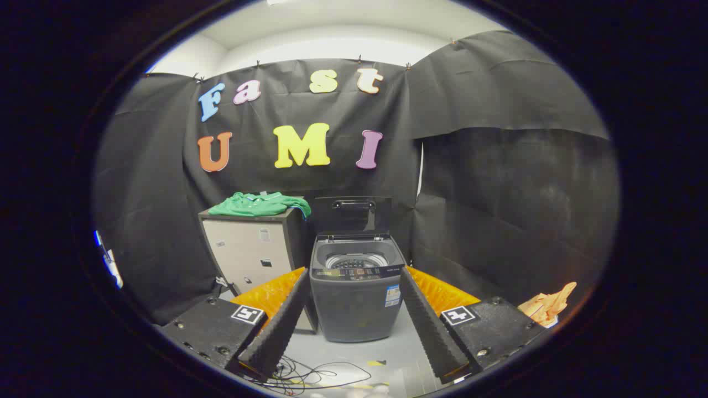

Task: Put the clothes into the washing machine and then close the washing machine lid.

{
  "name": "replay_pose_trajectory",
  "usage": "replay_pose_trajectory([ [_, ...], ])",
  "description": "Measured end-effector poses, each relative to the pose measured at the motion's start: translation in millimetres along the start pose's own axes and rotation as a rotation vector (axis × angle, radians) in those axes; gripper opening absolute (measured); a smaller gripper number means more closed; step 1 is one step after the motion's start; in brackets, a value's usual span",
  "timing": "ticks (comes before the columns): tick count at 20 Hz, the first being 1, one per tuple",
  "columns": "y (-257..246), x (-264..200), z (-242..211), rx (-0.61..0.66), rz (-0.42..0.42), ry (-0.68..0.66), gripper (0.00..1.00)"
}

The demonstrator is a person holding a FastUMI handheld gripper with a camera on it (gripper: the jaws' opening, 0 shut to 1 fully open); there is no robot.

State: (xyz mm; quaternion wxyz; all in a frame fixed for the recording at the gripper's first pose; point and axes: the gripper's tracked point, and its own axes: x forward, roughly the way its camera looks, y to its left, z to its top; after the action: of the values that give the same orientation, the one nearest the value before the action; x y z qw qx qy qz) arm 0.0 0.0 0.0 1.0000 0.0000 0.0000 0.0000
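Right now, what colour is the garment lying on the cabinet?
Green; the gripper view shows the garment on the cabinet, beyond the open fingers.

Pretty dim booth overall — the black cloth walls soak up most of the light. The brightest patch is the white ceiling (354, 33) up top, so the light comes from overhead. Heavy fisheye warp: straight edges of the cabinet (251, 249) and the washing machine (357, 293) bow, and things squash toward the rim. The middle is reasonably sharp, the raised lid (354, 216) shows a faint sheen, no real glare. The gripper (354, 309) fingers sit wide apart and read dark, with soft shadow on the floor (354, 354) — cables there look a bit mushy.
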Motion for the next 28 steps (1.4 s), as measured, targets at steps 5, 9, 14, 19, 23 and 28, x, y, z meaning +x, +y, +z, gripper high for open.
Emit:
replay_pose_trajectory([
  [5,1.0,1.3,3.5,0.009,-0.005,0.0,1.0],
  [9,4.2,2.0,6.6,0.01,-0.008,-0.005,1.0],
  [14,21.8,21.0,8.9,0.009,0.0,-0.009,1.0],
  [19,26.5,28.2,14.5,0.007,-0.006,-0.012,1.0],
  [23,33.4,48.1,26.7,0.006,-0.006,-0.017,1.0],
  [28,48.4,87.7,58.5,0.008,0.008,-0.048,1.0],
])
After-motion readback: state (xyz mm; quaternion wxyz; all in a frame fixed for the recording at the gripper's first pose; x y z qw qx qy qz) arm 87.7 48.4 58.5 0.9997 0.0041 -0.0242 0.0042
